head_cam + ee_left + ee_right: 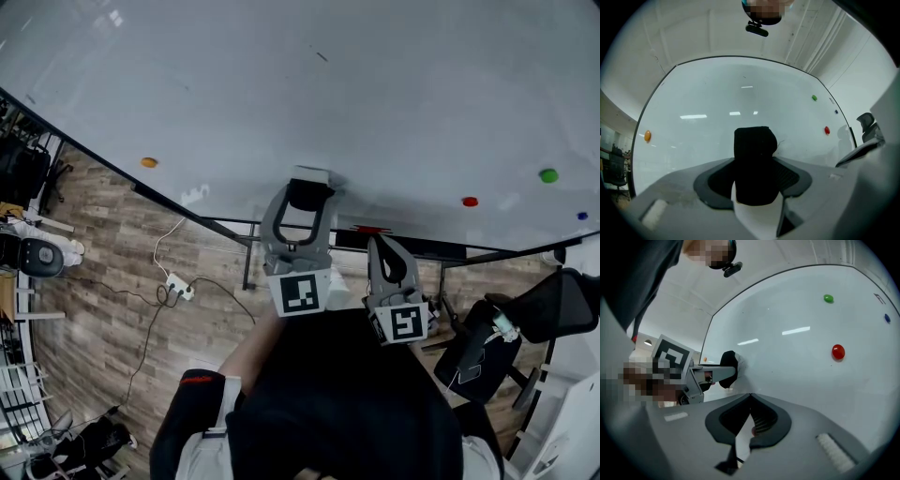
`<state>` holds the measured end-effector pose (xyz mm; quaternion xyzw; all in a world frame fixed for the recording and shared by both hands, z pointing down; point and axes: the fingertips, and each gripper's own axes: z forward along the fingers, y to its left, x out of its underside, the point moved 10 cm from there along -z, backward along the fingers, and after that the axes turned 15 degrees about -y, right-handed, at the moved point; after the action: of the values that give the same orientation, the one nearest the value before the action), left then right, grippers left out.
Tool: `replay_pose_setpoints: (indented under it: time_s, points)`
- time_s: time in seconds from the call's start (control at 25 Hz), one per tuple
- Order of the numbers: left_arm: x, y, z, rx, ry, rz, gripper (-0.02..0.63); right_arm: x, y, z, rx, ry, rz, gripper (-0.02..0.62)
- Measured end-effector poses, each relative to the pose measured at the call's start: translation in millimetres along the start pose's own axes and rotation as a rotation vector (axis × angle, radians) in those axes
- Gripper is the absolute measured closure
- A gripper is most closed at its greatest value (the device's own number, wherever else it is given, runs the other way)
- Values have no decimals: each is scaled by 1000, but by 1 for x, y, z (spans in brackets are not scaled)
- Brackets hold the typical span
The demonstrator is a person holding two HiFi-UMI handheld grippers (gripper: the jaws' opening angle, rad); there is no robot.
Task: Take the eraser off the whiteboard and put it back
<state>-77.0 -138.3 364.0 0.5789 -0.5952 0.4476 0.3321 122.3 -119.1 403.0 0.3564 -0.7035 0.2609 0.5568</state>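
L gripper (754,185) clamped on eraser (755,150), at whiteboard (717,89).

Eraser look: eraser (755,154) has a black ribbed felt pad on a white body.
Eraser state: clamped between the jaws of the left tool (307,187).
Eraser pose: pad end points at the board.
Eraser place: close against the lower middle of the whiteboard (375,84).
Whiteboard: large, glossy white, with a thin dark edge.
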Motion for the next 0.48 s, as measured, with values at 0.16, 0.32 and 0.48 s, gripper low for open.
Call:
replay_pose_setpoints:
  time_s: [0.16, 0.32, 0.48]
  points:
    - [0, 1, -1, 30, -10, -12, 360, 2, 1, -2, 4, -11, 17, 594]
    - [-3, 3, -6, 41, -32, -3, 350, 1, 4, -3, -4, -8, 14, 594]
    - [-9, 6, -11, 64, -68, 28, 350, -2, 8, -1, -16, -22, 16, 594]
